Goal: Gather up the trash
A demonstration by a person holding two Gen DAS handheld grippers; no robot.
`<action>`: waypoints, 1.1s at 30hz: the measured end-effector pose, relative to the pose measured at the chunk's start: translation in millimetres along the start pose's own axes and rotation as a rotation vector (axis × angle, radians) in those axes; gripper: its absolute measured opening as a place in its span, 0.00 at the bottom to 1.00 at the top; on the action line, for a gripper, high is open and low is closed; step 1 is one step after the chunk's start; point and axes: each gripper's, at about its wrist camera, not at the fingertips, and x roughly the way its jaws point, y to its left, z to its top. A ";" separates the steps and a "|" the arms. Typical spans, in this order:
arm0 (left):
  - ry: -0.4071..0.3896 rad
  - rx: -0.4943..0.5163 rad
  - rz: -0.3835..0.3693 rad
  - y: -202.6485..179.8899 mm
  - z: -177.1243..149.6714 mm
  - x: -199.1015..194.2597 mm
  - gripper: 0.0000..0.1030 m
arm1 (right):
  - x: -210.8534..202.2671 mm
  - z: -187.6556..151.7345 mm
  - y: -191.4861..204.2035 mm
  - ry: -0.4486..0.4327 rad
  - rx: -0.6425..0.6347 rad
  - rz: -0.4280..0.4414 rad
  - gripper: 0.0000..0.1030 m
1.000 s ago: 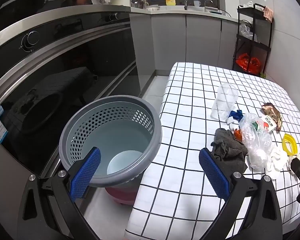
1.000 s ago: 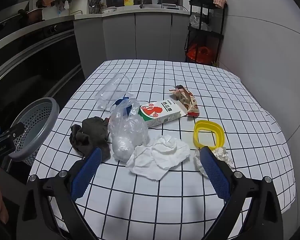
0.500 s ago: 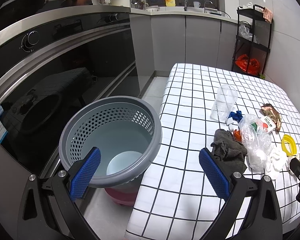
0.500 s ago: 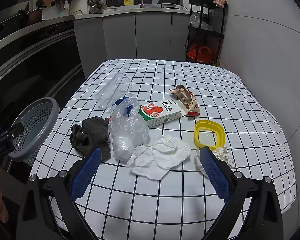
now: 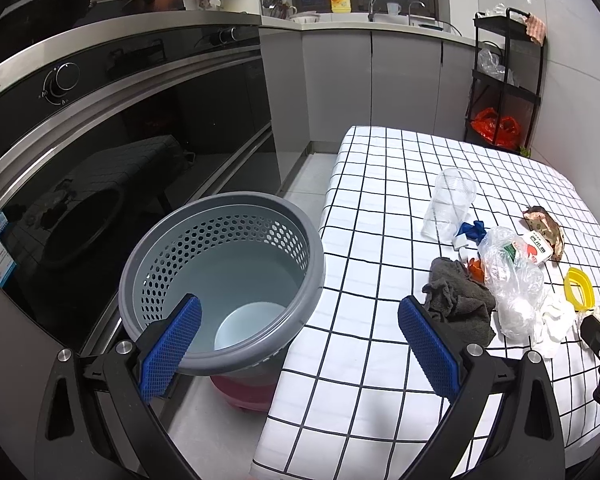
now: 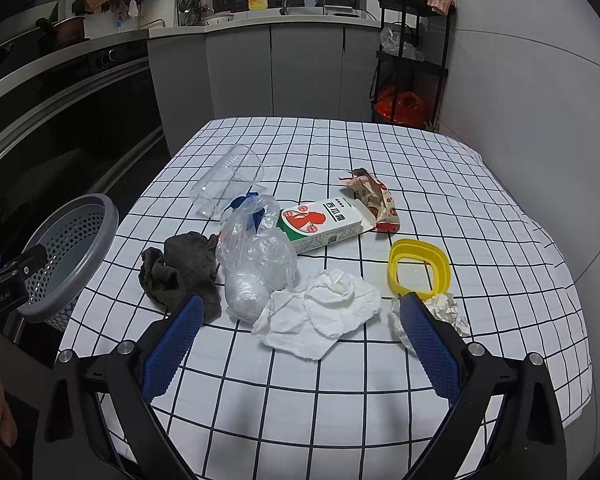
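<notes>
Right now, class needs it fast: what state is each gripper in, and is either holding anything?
Left gripper: open, holding nothing, above the grey basket.
Right gripper: open, holding nothing, above the white tissue.

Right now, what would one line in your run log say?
phase: before first pick | left tool: open, empty, by grey basket | right tool: open, empty, above crumpled tissue | trash: all on table

The crumpled paper ball (image 6: 446, 309) sits partly behind the right gripper's finger (image 6: 428, 344); the small orange scrap (image 5: 476, 267) under the plastic bag (image 5: 512, 280) is perhaps a wrapper
</notes>
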 end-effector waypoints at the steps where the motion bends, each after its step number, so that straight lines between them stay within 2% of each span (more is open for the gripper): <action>1: 0.000 0.000 0.001 0.0 -0.1 0.0 0.94 | 0.0 0.0 0.0 -0.001 0.000 0.000 0.92; 33: 0.000 0.001 0.005 0.9 -2.6 1.7 0.94 | 0.2 -1.2 0.7 0.002 -0.001 0.010 0.92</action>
